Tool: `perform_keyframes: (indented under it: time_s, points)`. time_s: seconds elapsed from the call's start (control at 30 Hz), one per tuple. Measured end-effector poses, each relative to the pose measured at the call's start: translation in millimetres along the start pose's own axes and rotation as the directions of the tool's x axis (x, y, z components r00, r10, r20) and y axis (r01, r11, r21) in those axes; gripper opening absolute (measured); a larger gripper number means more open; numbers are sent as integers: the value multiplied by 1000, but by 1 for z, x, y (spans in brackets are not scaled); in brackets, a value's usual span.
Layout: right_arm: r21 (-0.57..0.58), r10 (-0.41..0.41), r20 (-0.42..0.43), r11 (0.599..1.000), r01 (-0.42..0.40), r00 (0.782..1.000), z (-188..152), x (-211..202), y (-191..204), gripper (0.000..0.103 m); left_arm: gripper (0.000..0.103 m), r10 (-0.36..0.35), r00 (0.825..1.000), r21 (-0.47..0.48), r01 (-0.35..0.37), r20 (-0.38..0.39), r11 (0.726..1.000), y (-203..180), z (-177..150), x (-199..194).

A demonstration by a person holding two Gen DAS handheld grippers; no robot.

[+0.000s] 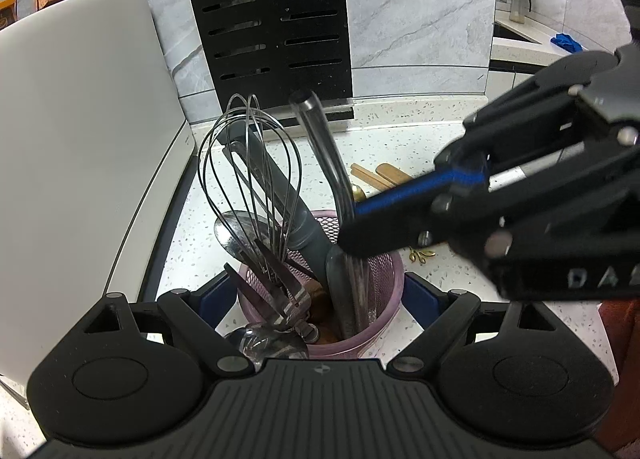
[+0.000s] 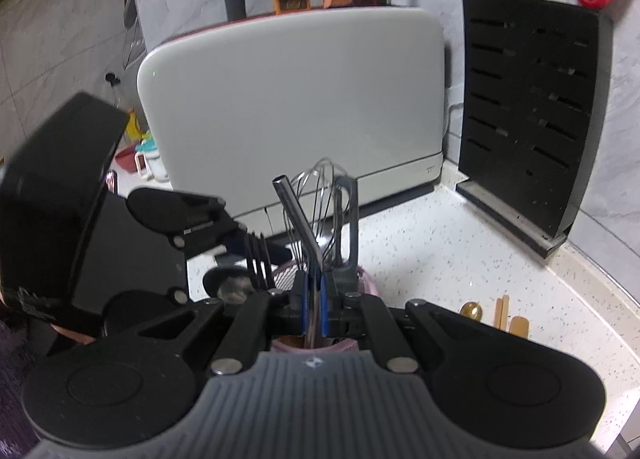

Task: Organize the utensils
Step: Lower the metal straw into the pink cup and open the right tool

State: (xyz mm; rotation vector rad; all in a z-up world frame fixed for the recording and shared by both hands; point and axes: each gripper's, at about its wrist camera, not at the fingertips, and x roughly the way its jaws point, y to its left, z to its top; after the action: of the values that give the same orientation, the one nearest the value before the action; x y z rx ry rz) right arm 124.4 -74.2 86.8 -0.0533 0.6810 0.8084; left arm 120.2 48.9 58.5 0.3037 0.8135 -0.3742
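Left hand-held gripper [image 1: 320, 295], left wrist view: we see its jaws spread wide on either side of the pink mesh holder [image 1: 384, 299]; blue pads sit at the holder's flanks, but we can't tell if they touch it. The holder stands on the speckled tabletop [image 1: 460, 291] w/ a whisk [image 1: 248, 187], a grey-handled tool [image 1: 276, 195], a spoon [image 1: 236, 231] & a slotted turner [image 1: 276, 299] in it. The right hand-held gripper [image 1: 352, 237] comes in from the right, clenched on a steel-handled utensil [image 1: 324, 147] whose lower end is inside the holder, handle tilted up-left. Wooden utensils [image 1: 380, 175] lie on the tabletop behind. White appliance [image 1: 80, 139] at left, black knife block [image 1: 272, 19] against the wall.

Right wrist view: right hand-held gripper [image 2: 314, 299] is squeezed nearly closed, its blue pads pinching the steel-handled utensil [image 2: 296, 219], which rises up-left from the pads. Whisk [image 2: 320, 203] & grey-handled tool [image 2: 348, 219] stand just behind, over the pink mesh holder [image 2: 368, 279]. The left hand-held gripper's body fills the left edge. White appliance [image 2: 300, 99] behind, black knife block [image 2: 528, 107] at right, wooden utensils [image 2: 508, 315] on the tabletop [image 2: 440, 259] near right.
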Motion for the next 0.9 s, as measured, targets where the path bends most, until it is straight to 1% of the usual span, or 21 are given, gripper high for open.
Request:
perform_keyframes:
  time_s: [0.1,0.17,0.23,0.3,0.4,0.43,0.47,0.5,0.6,0.67,0.7,0.77,0.9]
  points:
    - [0,2,-31,1000,-2,1000,-2,6,0,3,103,6,1000,0,-6,-3,1000,-1,1,0]
    - [7,-12,-58,1000,12,998,-4,10,0,3,103,6,1000,-1,-6,-4,1000,-1,1,0]
    - [9,-19,-61,1000,20,998,-5,11,-2,3,103,6,1000,-1,-6,-3,1000,-1,1,0]
    - [25,-9,-65,1000,11,998,-5,11,-5,4,103,7,1000,-2,-7,-3,1000,-1,1,0]
    - [40,-3,-64,999,5,998,-5,9,-8,8,103,8,1000,-2,-8,-3,1000,-1,1,0]
    - [38,-5,-57,999,7,998,-4,7,-8,10,103,7,1000,-2,-7,-2,1000,-1,1,0]
    - [38,-4,-49,999,6,999,-4,4,-8,17,103,6,1000,-2,-6,-1,1000,-1,1,0]
    - [40,-3,-41,999,5,999,-3,1,-8,20,103,5,1000,-3,-5,0,1000,0,1,0]
    - [45,2,-3,999,-2,1000,-1,-11,-11,26,103,4,1000,-2,-4,3,1000,0,0,0]
    - [61,5,29,998,-7,1000,1,-20,-14,35,103,5,1000,-2,-5,4,1000,0,0,0]
    - [73,6,44,997,-9,999,3,-25,-18,36,103,5,1000,-2,-5,4,1000,0,0,0]
    - [107,5,73,994,-13,997,5,-34,-25,42,103,4,1000,-1,-4,5,1000,1,-1,0]
    - [153,-36,104,988,20,994,7,-47,-41,43,103,4,1000,-1,-4,6,1000,1,0,0]
